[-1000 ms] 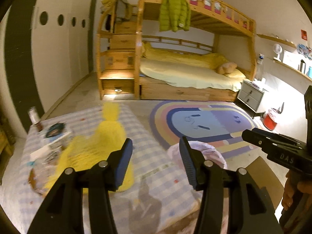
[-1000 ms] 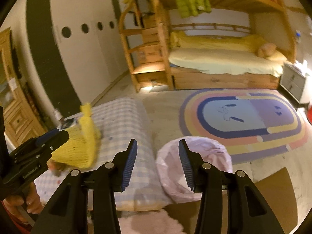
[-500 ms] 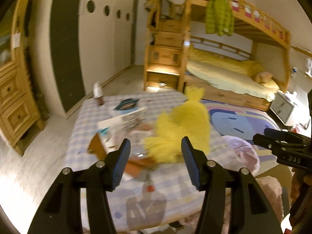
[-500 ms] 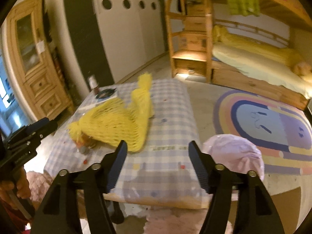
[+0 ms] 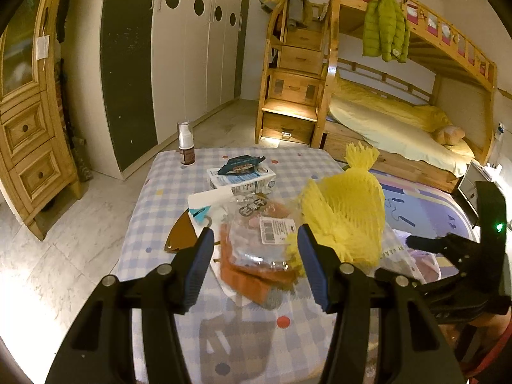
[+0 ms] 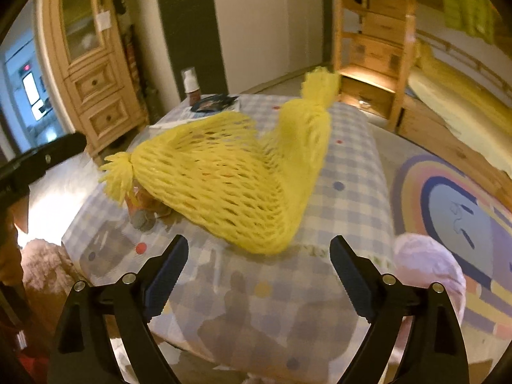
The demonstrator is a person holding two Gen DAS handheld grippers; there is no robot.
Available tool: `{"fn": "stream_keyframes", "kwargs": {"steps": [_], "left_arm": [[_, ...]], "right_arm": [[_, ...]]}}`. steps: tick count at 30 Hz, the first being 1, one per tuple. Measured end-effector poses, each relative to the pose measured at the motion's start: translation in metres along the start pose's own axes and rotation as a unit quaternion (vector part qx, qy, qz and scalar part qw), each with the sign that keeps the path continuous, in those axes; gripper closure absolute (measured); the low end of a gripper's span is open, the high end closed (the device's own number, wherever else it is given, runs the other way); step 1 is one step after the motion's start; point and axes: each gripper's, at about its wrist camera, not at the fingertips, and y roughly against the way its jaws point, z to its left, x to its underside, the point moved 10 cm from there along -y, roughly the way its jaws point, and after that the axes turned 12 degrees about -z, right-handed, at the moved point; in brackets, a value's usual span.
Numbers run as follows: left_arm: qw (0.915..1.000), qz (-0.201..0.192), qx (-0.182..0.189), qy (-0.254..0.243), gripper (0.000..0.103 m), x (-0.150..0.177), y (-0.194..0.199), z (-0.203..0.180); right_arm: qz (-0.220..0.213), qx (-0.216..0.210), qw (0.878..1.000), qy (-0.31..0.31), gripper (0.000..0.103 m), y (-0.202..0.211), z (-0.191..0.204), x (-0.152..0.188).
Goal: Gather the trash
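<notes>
A yellow foam net (image 5: 345, 214) (image 6: 230, 176) lies on the checked table (image 5: 160, 192) (image 6: 352, 172). Beside it lie a clear plastic wrapper with an orange pack (image 5: 256, 249), a white carton (image 5: 243, 180) with a dark snack packet (image 5: 241, 164) on top, a white paper (image 5: 208, 201) and a brown scrap (image 5: 180, 236). My left gripper (image 5: 256, 268) is open and empty, just above the wrapper. My right gripper (image 6: 257, 275) is open wide and empty, in front of the net. A pink-lined trash bin (image 6: 428, 268) stands right of the table.
A small pump bottle (image 5: 186, 144) (image 6: 191, 86) stands at the table's far corner. A wooden cabinet (image 5: 28, 121) is at the left, a bunk bed (image 5: 384, 112) behind, a rainbow rug (image 6: 454, 217) on the floor to the right. A fluffy pink mat (image 6: 41, 262) lies by the table.
Both grippers swung left from the bin toward the table's trash. The left now hovers over the wrapper; the right has opened wider and come close to the yellow net.
</notes>
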Motion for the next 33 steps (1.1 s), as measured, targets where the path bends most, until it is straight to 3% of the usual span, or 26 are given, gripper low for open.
{"fn": "stream_keyframes", "kwargs": {"steps": [8,12,14,18,20,21,27,30,33], "left_arm": [[1.0,0.006,0.0,-0.004,0.05,-0.002,-0.009,-0.003],[0.9999,0.011,-0.003,-0.005,0.05,0.0,-0.011,-0.004],[0.9999,0.012,-0.006,-0.005,0.05,0.001,-0.011,-0.002],[0.9999,0.013,-0.009,-0.003,0.05,0.001,-0.01,0.0],[0.9999,0.013,-0.011,-0.003,0.05,0.001,-0.007,0.001],[0.9998,0.012,-0.013,-0.002,0.05,0.001,-0.006,0.002],[0.9998,0.007,-0.018,0.002,0.049,0.001,0.007,0.01],[0.9999,0.008,-0.012,0.0,0.038,0.005,0.012,0.008],[0.9999,0.014,-0.001,-0.005,0.035,0.016,0.015,0.001]], "right_arm": [[0.021,-0.03,0.999,0.008,0.012,-0.03,-0.004,-0.003],[0.0,-0.061,0.998,0.001,0.015,-0.028,0.002,-0.013],[-0.004,-0.069,0.998,0.008,0.045,-0.025,0.006,-0.016],[0.0,-0.08,0.997,0.012,0.073,-0.024,0.011,-0.017],[-0.006,-0.079,0.997,0.014,0.092,-0.019,0.014,-0.02],[-0.011,-0.076,0.997,0.012,0.095,-0.017,0.014,-0.022],[-0.061,-0.036,0.997,-0.008,0.096,0.011,0.002,-0.045],[-0.077,-0.015,0.997,-0.019,0.096,0.025,-0.002,-0.051],[-0.086,-0.004,0.996,-0.03,0.096,0.035,-0.008,-0.053]]}}
